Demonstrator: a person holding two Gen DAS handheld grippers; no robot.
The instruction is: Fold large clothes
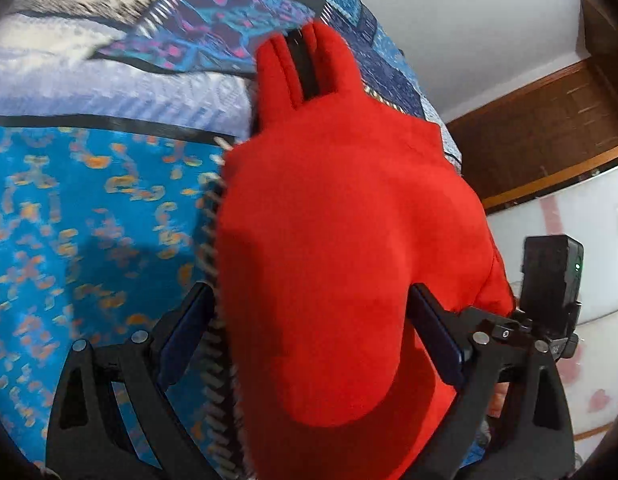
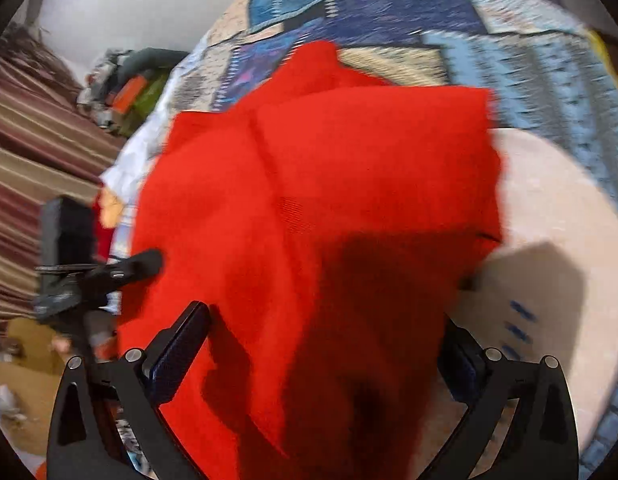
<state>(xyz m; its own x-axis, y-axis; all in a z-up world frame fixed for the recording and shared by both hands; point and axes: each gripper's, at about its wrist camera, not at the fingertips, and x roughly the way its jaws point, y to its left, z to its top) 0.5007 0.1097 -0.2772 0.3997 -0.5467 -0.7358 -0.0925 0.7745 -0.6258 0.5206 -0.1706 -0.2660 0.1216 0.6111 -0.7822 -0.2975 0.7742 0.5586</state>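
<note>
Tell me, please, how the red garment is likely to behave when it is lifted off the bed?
The red garment looks floppy: it bulges and creases between the fingers of each claw, so it would probably sag wherever unsupported. Its knit-like surface seems unlikely to slip. It looks light for its bulk.
</note>
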